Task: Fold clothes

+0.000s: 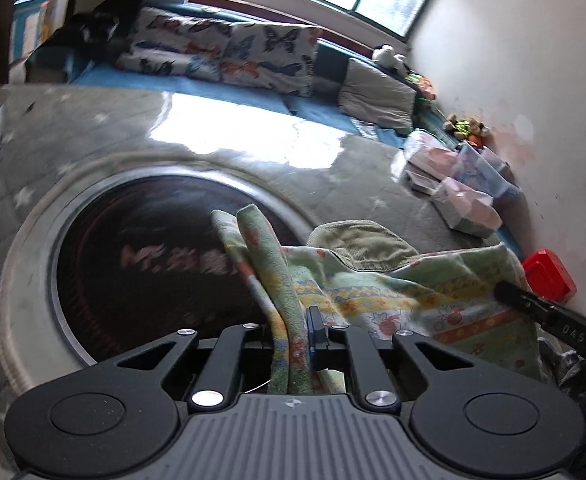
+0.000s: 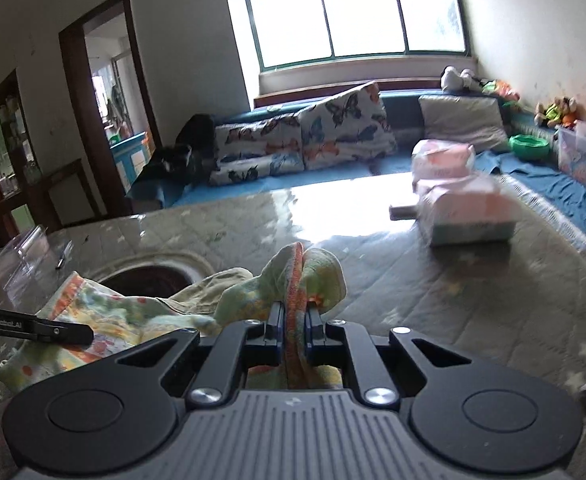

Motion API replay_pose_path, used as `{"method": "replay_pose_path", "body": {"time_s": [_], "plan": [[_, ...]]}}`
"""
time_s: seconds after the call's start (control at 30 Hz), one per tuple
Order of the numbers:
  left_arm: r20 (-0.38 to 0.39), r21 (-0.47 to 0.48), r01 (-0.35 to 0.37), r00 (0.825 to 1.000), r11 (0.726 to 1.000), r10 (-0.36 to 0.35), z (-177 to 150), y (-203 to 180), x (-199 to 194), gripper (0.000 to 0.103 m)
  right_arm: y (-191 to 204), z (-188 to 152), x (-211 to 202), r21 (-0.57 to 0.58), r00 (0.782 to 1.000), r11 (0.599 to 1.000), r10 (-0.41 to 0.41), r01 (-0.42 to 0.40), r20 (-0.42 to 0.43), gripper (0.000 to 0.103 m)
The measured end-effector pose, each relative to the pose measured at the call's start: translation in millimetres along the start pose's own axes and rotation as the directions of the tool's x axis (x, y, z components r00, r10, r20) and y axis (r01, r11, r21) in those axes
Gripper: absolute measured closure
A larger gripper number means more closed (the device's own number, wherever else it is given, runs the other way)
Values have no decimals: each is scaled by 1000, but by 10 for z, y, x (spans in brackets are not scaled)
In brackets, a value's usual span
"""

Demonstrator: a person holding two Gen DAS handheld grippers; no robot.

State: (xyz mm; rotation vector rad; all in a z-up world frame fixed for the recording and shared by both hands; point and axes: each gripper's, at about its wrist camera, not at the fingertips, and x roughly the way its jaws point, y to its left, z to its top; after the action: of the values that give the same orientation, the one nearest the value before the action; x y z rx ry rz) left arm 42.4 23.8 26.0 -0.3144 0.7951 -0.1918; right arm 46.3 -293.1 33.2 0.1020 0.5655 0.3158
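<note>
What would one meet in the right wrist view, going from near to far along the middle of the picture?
right gripper → flowered cloth → shiny table surface → butterfly cushions → window

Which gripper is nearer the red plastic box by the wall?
Right. The right gripper holds the floral cloth just beside the red plastic box; the left gripper grips the cloth's opposite end, farther away.

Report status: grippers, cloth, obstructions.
Left gripper shut on floral cloth. Right gripper shut on its other end. Tissue packs beyond, not in the way.
</note>
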Motion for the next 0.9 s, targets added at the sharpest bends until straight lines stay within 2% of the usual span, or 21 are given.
{"method": "replay_pose_path", "body": {"time_s": [0.43,0.9], "plan": [[2,121,30,1000,992,-30,193,-637,267,91,-387,209,-373,18,991,994,-108,106,78,94],[-9,198,4,1000,980,-2,332,-1075,574,91,-655,354,-386,17,983,987,-161,160,92,94]]}}
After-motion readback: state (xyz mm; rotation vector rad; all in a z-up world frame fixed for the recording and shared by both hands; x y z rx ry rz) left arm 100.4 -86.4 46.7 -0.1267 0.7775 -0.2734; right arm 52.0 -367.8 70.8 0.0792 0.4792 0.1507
